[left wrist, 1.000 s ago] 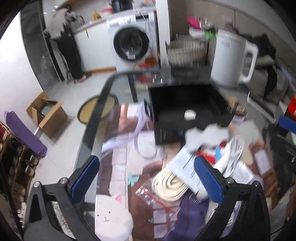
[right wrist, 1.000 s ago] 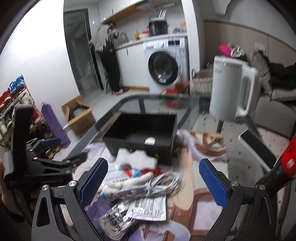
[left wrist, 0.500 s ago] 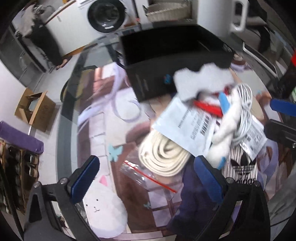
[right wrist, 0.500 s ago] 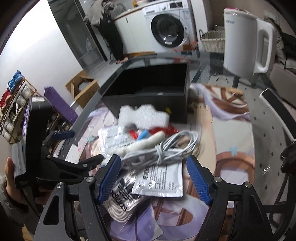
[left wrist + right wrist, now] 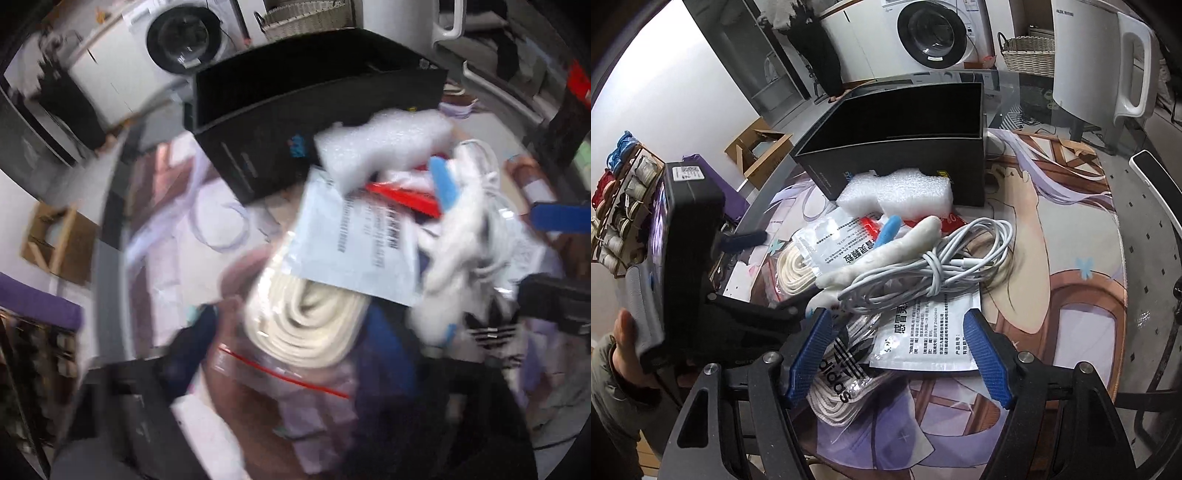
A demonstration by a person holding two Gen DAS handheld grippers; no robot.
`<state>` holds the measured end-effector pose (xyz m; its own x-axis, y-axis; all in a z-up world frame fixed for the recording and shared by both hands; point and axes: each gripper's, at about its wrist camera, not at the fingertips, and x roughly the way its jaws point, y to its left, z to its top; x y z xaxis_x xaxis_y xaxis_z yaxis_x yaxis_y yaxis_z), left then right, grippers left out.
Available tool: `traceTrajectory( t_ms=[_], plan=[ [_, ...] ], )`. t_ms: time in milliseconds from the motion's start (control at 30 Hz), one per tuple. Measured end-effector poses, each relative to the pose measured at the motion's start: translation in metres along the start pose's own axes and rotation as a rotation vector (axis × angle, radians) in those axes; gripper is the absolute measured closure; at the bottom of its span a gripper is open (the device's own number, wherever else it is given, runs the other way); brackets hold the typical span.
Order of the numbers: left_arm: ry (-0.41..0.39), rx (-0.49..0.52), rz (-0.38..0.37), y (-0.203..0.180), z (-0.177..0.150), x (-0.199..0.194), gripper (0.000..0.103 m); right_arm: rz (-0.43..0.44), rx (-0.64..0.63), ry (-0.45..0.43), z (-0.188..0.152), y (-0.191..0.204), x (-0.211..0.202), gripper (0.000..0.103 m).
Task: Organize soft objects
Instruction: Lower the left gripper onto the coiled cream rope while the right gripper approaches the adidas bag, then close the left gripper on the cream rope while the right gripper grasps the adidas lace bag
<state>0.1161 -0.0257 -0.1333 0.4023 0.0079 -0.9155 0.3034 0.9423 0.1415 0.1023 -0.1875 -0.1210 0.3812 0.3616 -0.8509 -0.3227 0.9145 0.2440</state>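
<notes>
Hovering low over a heap of soft clutter on a printed mat (image 5: 1071, 258), just in front of an open black box (image 5: 905, 147). Right gripper (image 5: 897, 354): blue pads parted, nothing pressed between them, poised above a white printed sachet (image 5: 931, 332) and a clear bag with a three-stripe logo (image 5: 842, 362); released. Left gripper (image 5: 291, 339): heavily blurred in its own view, jaws closing, a cream coil of flat cord (image 5: 314, 325) in a red-zip bag lying between them; cannot tell whether the pads press on it yet. Seen from the right wrist, held by a hand (image 5: 624, 332) at the left edge. In the heap: a white foam block (image 5: 897, 192) touching the box front, a white plush piece (image 5: 886, 251) with a blue tip, a bundled white cable (image 5: 934, 273) draped across it, a red packet (image 5: 871, 225) beneath, a second printed sachet (image 5: 842, 243) over the coil. Behind the table: a white kettle (image 5: 1100, 62), a wicker basket (image 5: 1027, 55), a washing machine (image 5: 934, 33), a person (image 5: 812, 44) standing at the counter.
</notes>
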Motion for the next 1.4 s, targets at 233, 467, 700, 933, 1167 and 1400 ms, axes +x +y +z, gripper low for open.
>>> traceTrajectory(
  t_ms=[233, 467, 700, 933, 1167, 1400],
  plan=[
    [0.017, -0.043, 0.025, -0.004, -0.01, -0.011, 0.068, 0.001, -0.008, 0.026, -0.004, 0.001, 0.004, 0.027],
    [0.02, -0.142, 0.002, 0.002, -0.026, -0.028, 0.091, 0.004, -0.018, 0.039, -0.005, 0.003, 0.006, 0.027],
    [0.045, -0.128, 0.032, -0.001, -0.04, -0.028, 0.072, 0.02, -0.024, 0.081, -0.008, 0.008, 0.014, 0.027],
    [-0.008, -0.076, 0.086, 0.011, -0.03, -0.028, 0.052, 0.081, 0.053, 0.127, -0.008, 0.003, 0.013, 0.027],
    [0.021, -0.029, 0.079, 0.007, -0.022, -0.016, 0.051, 0.123, 0.136, 0.206, -0.017, -0.002, 0.022, 0.026],
    [0.011, -0.005, 0.188, 0.005, -0.014, -0.005, 0.049, -0.003, 0.0, 0.179, -0.008, 0.024, 0.034, 0.019]
  ],
)
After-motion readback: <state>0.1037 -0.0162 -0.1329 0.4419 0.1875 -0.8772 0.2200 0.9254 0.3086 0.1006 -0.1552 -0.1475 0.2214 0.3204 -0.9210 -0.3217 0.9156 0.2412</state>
